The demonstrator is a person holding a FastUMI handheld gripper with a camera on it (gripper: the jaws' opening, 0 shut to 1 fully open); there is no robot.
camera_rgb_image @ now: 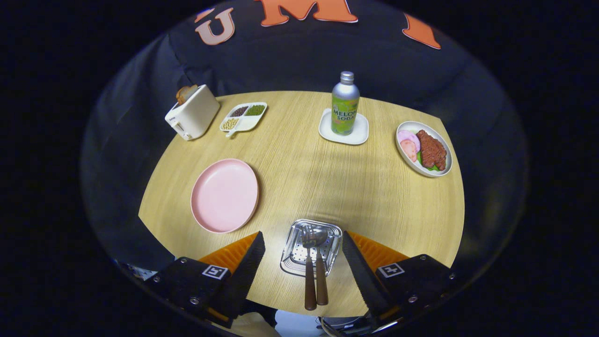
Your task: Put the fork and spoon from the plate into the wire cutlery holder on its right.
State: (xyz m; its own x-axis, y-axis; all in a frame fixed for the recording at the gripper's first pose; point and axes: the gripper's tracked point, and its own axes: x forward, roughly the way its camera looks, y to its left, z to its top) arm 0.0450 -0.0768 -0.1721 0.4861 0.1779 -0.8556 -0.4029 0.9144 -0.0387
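We see the gripper [303,262] with its fingers spread wide and grasping nothing, poised above the near edge of a round wooden surface [304,164]. Between the fingers sits the wire cutlery holder [327,236], a shiny perforated metal tray, with the fork [309,281] and spoon [321,276] lying side by side in it, their heads on the metal and their dark brown handles jutting out over the near rim. The pink plate [224,195] lies bare to the holder's left. Farther back, a green bottle [345,105] on a white coaster [344,133] reads "MELON SODA". A toaster [193,118] stands beyond the plate.
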